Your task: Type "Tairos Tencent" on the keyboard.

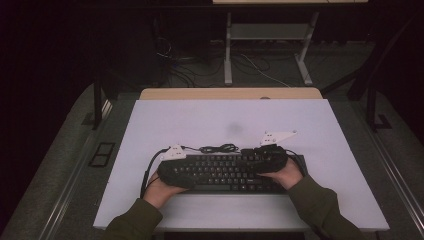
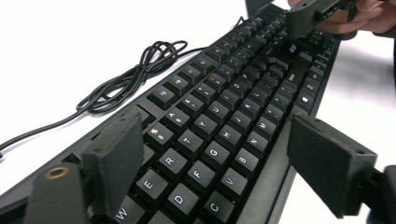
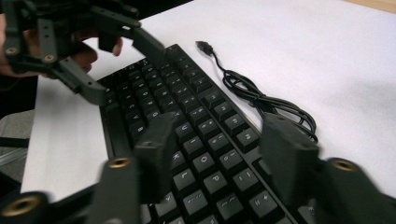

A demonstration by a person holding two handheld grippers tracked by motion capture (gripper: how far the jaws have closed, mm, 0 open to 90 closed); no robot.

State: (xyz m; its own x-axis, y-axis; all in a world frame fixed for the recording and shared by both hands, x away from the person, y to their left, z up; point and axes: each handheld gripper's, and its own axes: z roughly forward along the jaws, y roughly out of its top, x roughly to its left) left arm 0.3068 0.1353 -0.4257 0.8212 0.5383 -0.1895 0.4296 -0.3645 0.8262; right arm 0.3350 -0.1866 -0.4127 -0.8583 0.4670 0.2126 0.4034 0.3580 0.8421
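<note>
Lying flat near the table's [image 1: 320, 125] near edge is the black keyboard [image 1: 225, 172], its cable [image 1: 218, 148] coiling just beyond it. Straddling its left end, the left gripper [image 2: 219, 163] is holding its jaws spread; the right gripper [image 3: 219, 154] is hovering spread over the right end.

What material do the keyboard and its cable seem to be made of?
The keyboard looks like matte black plastic: its keycaps show a dull sheen and printed white letters. The cable seems rubber- or vinyl-coated, since it lies smooth, thin and loosely coiled on the white table.
</note>
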